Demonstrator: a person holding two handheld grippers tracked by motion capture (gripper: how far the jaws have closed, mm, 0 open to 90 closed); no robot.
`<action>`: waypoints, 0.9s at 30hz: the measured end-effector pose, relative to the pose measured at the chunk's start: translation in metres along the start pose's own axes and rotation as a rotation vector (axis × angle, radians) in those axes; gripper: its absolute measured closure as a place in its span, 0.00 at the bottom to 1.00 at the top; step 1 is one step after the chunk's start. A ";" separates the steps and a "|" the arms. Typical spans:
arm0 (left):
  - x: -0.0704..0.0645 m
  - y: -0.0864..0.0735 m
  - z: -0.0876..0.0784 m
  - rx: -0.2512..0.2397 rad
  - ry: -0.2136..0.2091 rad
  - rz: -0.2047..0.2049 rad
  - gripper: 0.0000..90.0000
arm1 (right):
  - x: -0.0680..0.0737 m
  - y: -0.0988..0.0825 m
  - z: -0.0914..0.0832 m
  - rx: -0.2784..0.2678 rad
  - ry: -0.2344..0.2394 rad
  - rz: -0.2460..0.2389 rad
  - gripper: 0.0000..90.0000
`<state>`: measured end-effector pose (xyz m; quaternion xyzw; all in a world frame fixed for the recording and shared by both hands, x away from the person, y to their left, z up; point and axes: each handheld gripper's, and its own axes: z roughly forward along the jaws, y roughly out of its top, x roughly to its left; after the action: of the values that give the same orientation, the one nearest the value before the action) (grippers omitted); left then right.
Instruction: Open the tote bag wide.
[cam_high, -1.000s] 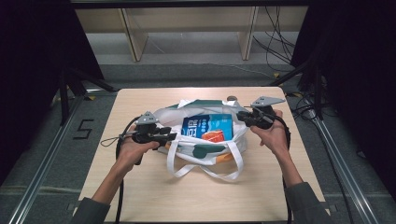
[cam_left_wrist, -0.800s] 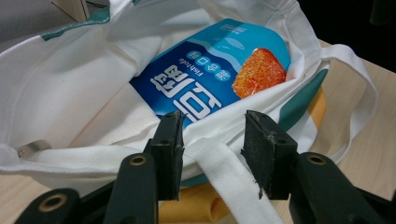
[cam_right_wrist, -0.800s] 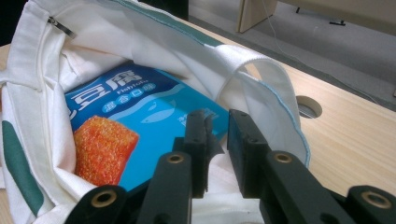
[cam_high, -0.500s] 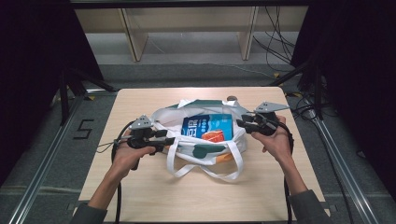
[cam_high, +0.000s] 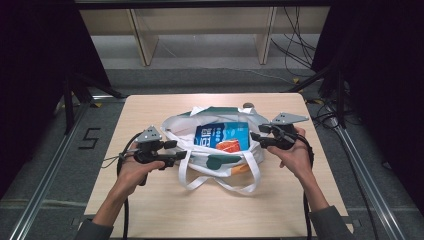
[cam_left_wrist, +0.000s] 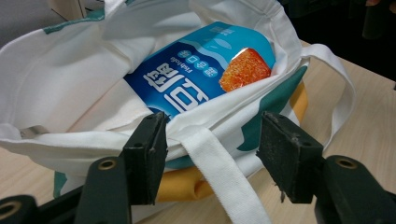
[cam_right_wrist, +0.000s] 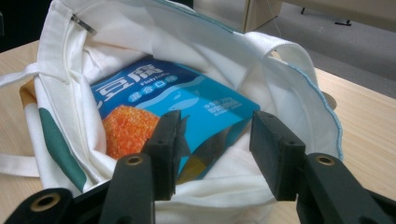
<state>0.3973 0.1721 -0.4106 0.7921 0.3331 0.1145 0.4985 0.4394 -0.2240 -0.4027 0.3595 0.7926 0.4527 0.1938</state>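
A light wooden table (cam_high: 150, 200) stands on grey floor (cam_high: 200, 55); pale shelving (cam_high: 200, 30) behind, dark curtains (cam_high: 35, 60) beside

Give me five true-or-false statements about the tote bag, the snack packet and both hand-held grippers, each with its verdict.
1. A blue snack packet lies inside the white tote bag. True.
2. The left hand-held gripper is clamped shut on the packet. False: its jaws stand open at the bag's rim, astride a strap.
3. The right hand-held gripper is open. True.
4. The bag lies on the floor. False: it rests on the wooden table.
5. The bag is zipped closed. False: its mouth gapes open.
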 end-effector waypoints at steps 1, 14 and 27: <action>-0.001 0.000 0.000 0.005 0.003 0.002 0.43 | 0.000 0.000 -0.002 0.016 0.004 -0.001 0.58; -0.014 -0.013 -0.006 -0.004 0.024 0.000 0.37 | 0.004 -0.016 -0.017 0.021 -0.004 -0.006 0.49; -0.041 -0.030 -0.009 0.010 0.005 0.018 0.33 | 0.022 -0.031 -0.038 0.008 0.017 0.005 0.44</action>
<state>0.3491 0.1611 -0.4263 0.7973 0.3278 0.1191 0.4926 0.3884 -0.2397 -0.4098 0.3583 0.7951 0.4532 0.1845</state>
